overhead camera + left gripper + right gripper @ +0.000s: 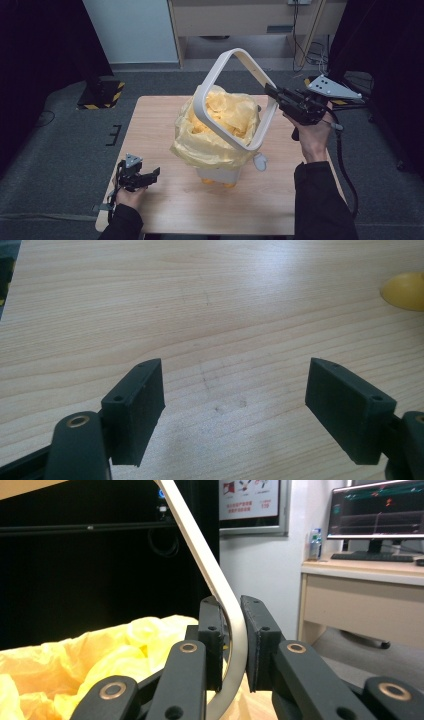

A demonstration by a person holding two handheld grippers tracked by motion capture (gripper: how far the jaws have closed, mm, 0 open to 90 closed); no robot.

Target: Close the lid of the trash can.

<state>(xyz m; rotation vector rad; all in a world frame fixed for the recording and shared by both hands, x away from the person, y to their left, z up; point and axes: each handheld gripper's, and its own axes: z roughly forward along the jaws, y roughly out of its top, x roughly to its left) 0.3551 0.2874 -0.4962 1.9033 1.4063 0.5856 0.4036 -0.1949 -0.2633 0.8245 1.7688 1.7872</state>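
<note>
Wooden table (pixel 165 200): right gripper (pixel 274 93) clamps tilted white frame (pixel 220 65) over yellow bag (pixel 210 140), likely bin liner; left gripper (pixel 155 172) open, empty.

A light wooden table (pixel 165 210) carries a white bin (pixel 218 176) lined with a yellow bag (pixel 200 145), standing near its middle.

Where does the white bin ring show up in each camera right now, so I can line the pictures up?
High view: the white ring stands tilted above the yellow bag, centre of the picture, its right edge clamped by the right gripper.
Right gripper view: the ring rises as a pale curved band from between the jaws, centre.
Left gripper view: bare table ahead of open jaws.
Shared landmark: the yellow bag, lower left in the right gripper view.
</note>
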